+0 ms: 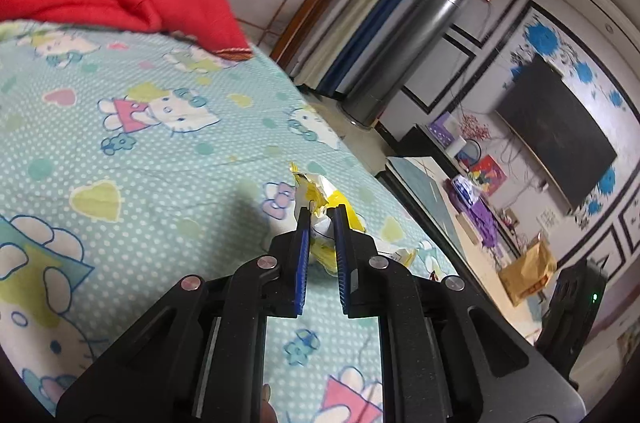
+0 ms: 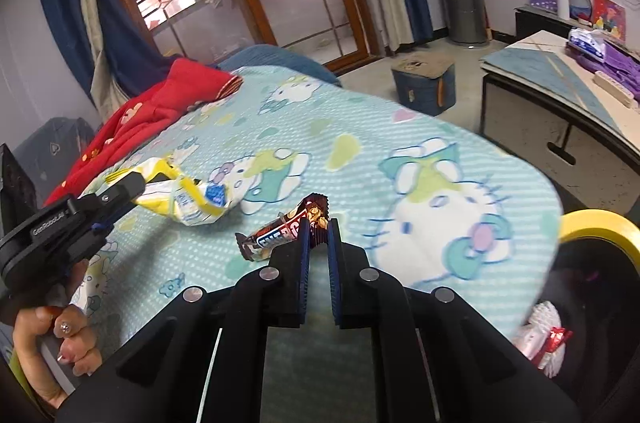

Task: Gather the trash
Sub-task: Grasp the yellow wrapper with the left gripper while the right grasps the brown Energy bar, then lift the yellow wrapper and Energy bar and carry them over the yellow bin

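Left gripper [image 1: 321, 211] is clamping my crinkly yellow wrapper [image 2: 188, 197]; right gripper [image 2: 319, 223] is pinching 1 end of the light, slippery candy bar [image 2: 280, 233].

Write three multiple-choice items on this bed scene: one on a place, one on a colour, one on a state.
1. Where is the red blanket?
A. On the bed's far end
B. On the floor
C. In the bin

2. What colour is the bin rim?
A. Blue
B. Yellow
C. Red

3. What does the right gripper hold?
A. Nothing
B. Yellow wrapper
C. Candy bar

Answers: 1 A, it lies bunched on the sheet towards the window. 2 B, a yellow band rings it. 3 C, the jaws pinch the candy bar; the left gripper has the yellow wrapper.
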The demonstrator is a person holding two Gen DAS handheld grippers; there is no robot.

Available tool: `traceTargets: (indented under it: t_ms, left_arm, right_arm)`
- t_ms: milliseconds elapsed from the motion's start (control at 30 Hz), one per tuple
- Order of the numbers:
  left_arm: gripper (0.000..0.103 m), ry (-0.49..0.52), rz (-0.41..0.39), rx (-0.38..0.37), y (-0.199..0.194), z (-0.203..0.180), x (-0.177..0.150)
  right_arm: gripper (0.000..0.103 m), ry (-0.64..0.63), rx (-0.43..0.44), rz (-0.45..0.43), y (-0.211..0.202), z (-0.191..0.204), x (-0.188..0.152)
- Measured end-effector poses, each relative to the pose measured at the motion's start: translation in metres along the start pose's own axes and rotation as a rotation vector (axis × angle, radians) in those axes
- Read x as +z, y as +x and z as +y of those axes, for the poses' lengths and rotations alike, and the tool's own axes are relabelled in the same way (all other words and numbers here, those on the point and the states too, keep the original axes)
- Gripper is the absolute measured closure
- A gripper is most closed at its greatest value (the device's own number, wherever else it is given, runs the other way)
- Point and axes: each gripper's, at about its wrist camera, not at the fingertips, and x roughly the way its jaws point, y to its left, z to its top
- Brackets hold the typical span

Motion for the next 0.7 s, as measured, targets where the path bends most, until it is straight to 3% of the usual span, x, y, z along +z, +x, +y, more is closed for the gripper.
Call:
traceTargets:
  t_ms: [333, 700]
  left_arm:
    - [0.096, 0.130, -0.018, -0.029, -0.014, -0.033, -0.010]
    - [0.096, 0.183, -0.014, -0.073, -0.017, -0.055, -0.017]
  right_arm:
    - [0.095, 0.066, 0.001, -0.003, -0.020, -0.025, 0.000]
    - [0.096, 0.072, -0.016, -0.069, -0.051, -0.040, 0.016]
